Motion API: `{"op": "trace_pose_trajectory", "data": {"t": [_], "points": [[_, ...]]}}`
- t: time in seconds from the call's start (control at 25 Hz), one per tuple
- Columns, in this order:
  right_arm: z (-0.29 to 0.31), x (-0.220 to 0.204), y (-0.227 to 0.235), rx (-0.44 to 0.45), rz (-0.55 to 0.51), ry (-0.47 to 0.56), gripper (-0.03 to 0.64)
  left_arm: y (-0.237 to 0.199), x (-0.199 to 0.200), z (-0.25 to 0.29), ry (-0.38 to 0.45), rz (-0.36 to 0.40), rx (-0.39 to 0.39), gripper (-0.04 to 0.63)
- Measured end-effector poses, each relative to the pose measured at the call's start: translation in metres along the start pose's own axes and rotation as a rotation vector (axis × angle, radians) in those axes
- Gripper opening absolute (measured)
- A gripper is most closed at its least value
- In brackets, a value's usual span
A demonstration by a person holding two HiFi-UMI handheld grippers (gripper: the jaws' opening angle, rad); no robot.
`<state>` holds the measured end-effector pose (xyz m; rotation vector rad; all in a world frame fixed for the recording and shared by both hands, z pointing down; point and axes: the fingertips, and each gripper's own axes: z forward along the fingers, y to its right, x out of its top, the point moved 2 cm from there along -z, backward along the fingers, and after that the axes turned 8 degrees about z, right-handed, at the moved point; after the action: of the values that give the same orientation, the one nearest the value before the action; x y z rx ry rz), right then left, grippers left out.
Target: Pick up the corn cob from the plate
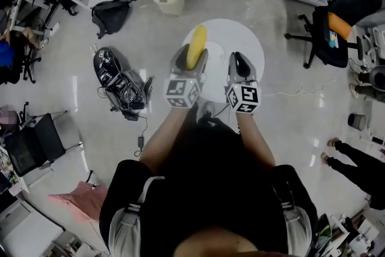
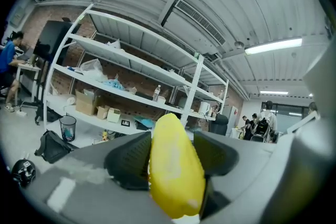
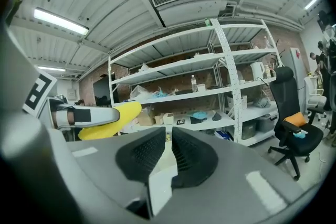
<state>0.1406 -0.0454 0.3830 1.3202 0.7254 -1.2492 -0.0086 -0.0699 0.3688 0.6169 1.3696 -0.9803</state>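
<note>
Shelving (image 3: 220,76): white racks along a brick wall, filled with boxes and bottles; backdrop only.

Disc (image 1: 248,45): round, white, on the floor area ahead of the person (table top or plate, cannot tell which). No separate plate shows.

Chair (image 3: 294,128): black office type with an orange item on the seat, well apart from the work.

Left gripper (image 1: 192,56): pointing roughly level, jaws set wide and clamped on the cob, one ribbed pad on each flank.

Right gripper (image 1: 242,63): just beside the left, jaws together or all but (a thin slit remains), nothing between them.

Cob (image 2: 176,170): yellow, smooth-looking, tapered to a rounded tip. Sits lengthwise between the left jaws, its tip reaching past them, over the near-left part of the disc and apparently clear of it.

- Handling, judged: light and stiff (it holds its shape under the pads, with no visible dent). The skin looks glossy, so likely slippery; the taper could let it creep forward out of a loose pinch.
- Fragility, judged: low.
- Best hold, judged: across the thick middle, pads square to the flanks, as now. A pinch near the narrow tip would invite pivoting.
</note>
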Motion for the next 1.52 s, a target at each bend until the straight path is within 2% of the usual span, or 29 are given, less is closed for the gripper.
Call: {"op": "trace_pose_trajectory", "data": {"t": [0.4, 0.92, 1.0, 1.52], "points": [[-0.015, 0.013, -0.006, 0.025, -0.003, 0.025, 0.046, 0.014, 0.016, -0.016, 0.030, 0.034, -0.012, 0.264], [-0.011, 0.025, 0.003, 0.024, -0.004, 0.044, 0.041, 0.019, 0.026, -0.007, 0.050, 0.030, -0.028, 0.264], [-0.009, 0.027, 0.004, 0.018, -0.001, 0.048, 0.009, 0.018, 0.028, -0.005, 0.050, 0.028, -0.031, 0.264], [-0.003, 0.026, -0.003, 0.033, -0.019, 0.027, 0.008, 0.010, 0.028, -0.003, 0.048, 0.025, -0.026, 0.264]]}}
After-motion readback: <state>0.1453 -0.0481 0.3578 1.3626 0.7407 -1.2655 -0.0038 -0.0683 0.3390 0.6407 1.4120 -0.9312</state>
